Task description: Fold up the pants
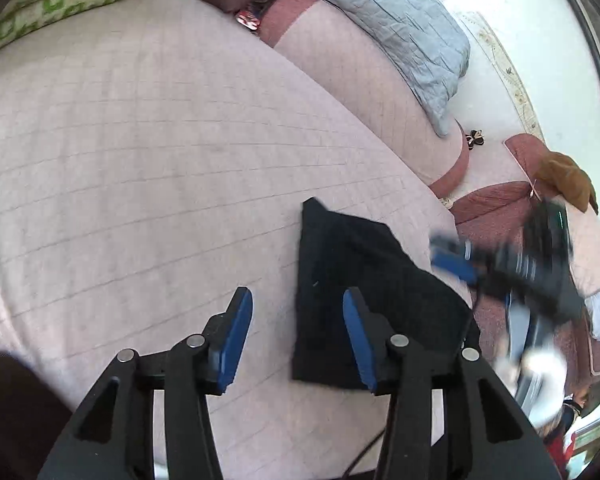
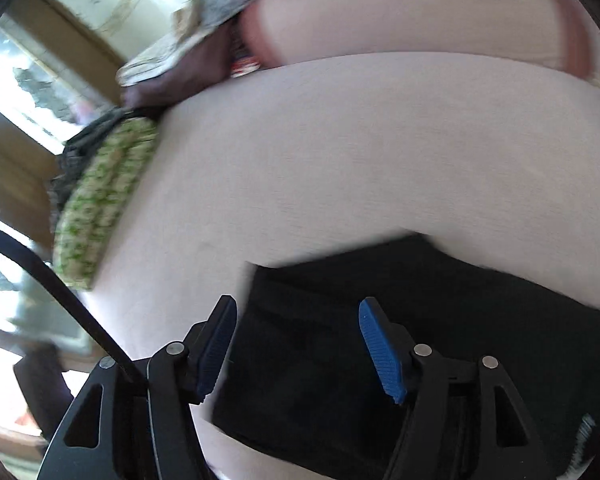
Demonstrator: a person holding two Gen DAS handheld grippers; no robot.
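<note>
The black pants lie folded in a compact stack near the edge of the pink bed. My left tongs and right tongs both hang open above them, gripping nothing. A low pass could snag the top layer and undo the fold, or nudge the stack off the bed's edge.
</note>
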